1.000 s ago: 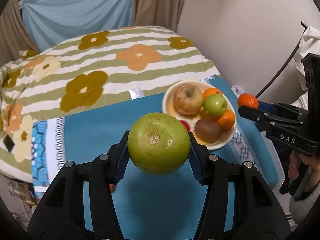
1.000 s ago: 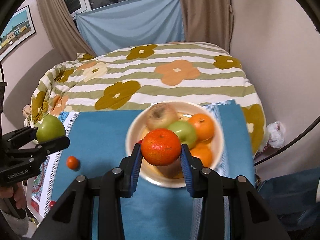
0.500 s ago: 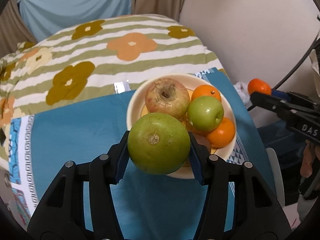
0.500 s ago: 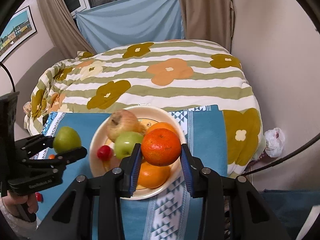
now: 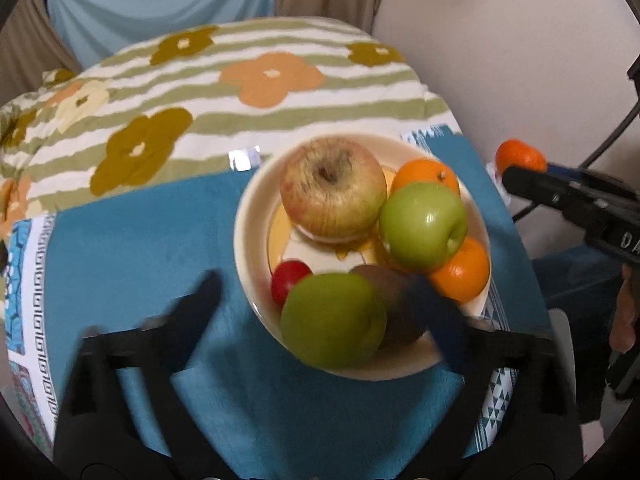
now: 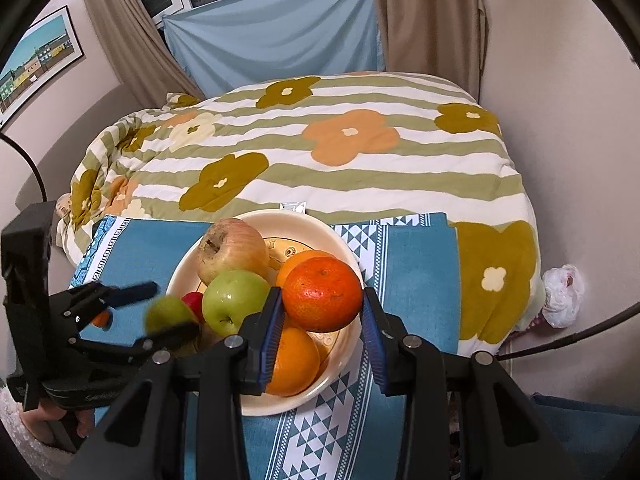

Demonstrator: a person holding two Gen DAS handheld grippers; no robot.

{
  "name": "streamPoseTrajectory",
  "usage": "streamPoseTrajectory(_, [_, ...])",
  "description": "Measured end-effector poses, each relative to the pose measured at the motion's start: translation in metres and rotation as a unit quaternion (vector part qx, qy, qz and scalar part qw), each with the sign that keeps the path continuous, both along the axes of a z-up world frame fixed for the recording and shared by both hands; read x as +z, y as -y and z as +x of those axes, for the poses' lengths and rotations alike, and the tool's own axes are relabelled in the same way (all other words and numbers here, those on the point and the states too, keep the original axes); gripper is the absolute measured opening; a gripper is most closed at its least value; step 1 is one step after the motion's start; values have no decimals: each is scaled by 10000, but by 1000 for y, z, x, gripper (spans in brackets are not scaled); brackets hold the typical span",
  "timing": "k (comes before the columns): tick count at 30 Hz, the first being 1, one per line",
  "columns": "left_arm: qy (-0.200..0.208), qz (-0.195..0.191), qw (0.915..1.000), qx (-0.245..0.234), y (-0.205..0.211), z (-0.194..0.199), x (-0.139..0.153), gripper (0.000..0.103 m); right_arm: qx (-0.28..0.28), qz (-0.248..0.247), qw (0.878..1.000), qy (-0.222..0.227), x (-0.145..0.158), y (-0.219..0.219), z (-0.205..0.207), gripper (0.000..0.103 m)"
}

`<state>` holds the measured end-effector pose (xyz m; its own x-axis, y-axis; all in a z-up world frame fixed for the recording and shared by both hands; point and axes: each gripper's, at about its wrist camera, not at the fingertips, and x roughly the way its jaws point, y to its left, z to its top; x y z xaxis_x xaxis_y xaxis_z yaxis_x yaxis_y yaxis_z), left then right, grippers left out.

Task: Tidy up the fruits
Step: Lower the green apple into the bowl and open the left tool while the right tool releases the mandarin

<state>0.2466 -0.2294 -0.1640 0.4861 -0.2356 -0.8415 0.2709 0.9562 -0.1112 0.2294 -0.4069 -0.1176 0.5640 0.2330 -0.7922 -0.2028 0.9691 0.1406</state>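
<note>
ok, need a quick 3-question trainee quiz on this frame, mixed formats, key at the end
1. True or false: the right gripper is shut on a tangerine.
2. Multiple choice: the left gripper's jaws are
A) clamped on a kiwi
B) opening, with the blurred green fruit between them over the bowl's near edge
C) shut and empty
3. Fill in: the largest fruit in the bowl, at its far side, is a yellow-red ____.

Key: 1 true; 2 B; 3 apple
</note>
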Motion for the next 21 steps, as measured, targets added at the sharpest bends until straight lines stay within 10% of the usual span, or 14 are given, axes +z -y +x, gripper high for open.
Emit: streamPoseTrajectory(21, [200, 55, 9990, 384, -28, -4, 24, 103, 809, 9, 9967, -34, -4, -22, 47, 35])
